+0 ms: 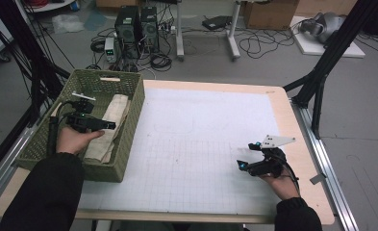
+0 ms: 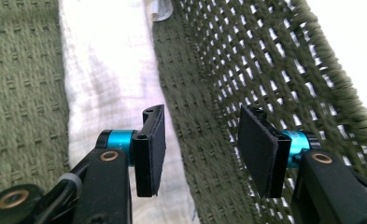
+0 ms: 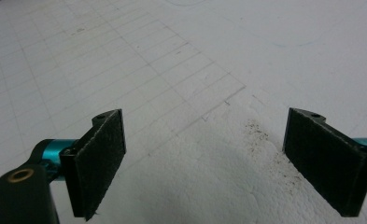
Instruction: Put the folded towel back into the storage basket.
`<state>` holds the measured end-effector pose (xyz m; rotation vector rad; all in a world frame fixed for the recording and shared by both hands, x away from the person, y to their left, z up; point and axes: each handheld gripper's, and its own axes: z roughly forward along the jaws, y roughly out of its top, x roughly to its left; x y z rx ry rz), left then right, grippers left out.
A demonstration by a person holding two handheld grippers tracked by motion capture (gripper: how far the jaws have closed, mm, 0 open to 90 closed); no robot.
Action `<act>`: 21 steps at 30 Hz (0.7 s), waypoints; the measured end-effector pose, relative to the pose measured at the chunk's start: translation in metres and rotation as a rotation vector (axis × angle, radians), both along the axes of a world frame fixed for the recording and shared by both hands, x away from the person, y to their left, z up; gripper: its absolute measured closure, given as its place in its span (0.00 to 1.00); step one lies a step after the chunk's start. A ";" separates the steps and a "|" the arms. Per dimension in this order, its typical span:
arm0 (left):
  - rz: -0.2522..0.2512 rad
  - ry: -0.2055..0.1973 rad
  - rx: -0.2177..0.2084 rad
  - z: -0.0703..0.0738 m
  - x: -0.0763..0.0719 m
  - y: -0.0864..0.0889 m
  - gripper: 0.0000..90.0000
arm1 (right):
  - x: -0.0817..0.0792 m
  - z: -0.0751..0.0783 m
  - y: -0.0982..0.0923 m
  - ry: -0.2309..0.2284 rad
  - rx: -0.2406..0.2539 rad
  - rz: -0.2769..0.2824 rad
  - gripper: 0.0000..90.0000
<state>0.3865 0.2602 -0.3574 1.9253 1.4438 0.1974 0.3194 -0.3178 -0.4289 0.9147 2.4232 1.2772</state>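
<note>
A green woven basket stands at the table's left side with a folded off-white cloth lying along its floor. My left gripper hangs inside the basket, just above the cloth, held by a hand in a dark sleeve. In the left gripper view the jaws of the left gripper stand apart with nothing between them; the cloth lies under the left pad and the basket wall rises to the right. My right gripper rests low over the white gridded mat, and the right gripper view has this gripper open and empty.
A small white item lies near the basket's far left corner. The mat covers most of the wooden table. Black frame posts stand at the table's right and left. Computers and cables sit on the floor beyond.
</note>
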 end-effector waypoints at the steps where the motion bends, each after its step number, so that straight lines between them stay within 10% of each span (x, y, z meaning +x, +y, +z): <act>1: 0.001 0.000 -0.022 0.000 0.000 0.000 0.57 | 0.000 0.000 0.000 -0.002 0.001 0.000 0.14; 21: 0.037 -0.045 -0.195 0.007 -0.004 0.010 0.52 | -0.002 0.004 0.001 -0.021 0.003 -0.003 0.13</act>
